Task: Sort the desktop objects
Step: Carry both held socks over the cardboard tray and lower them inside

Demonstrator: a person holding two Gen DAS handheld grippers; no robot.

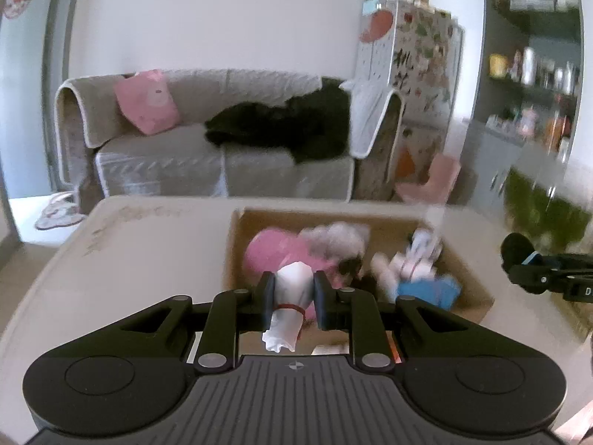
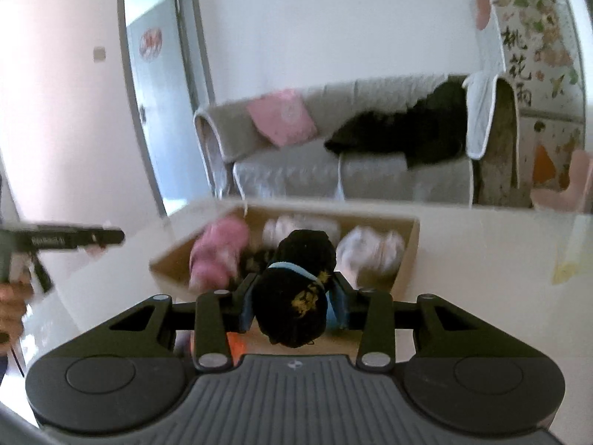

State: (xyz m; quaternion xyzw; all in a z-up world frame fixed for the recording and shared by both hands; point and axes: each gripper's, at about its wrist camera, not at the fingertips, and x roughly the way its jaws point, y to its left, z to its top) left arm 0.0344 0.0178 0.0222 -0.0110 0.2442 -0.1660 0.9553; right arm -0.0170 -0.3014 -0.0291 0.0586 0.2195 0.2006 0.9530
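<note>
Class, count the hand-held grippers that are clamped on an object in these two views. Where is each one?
2. The left gripper clamps a white bundle; the right gripper clamps a black plush item. Both are above the cardboard box. None hidden.

A cardboard box [image 1: 470, 278] sits on the counter [image 1: 129, 259] with soft toys [image 1: 274, 248] piled inside it. Behind the counter stands a sofa [image 1: 166, 163], a cushion [image 1: 146, 102] at its left end and a heap of clothing [image 1: 281, 126] toward its right.

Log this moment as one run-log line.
left gripper: shut on white bundle | right gripper: shut on black toy | cardboard box: below
</note>
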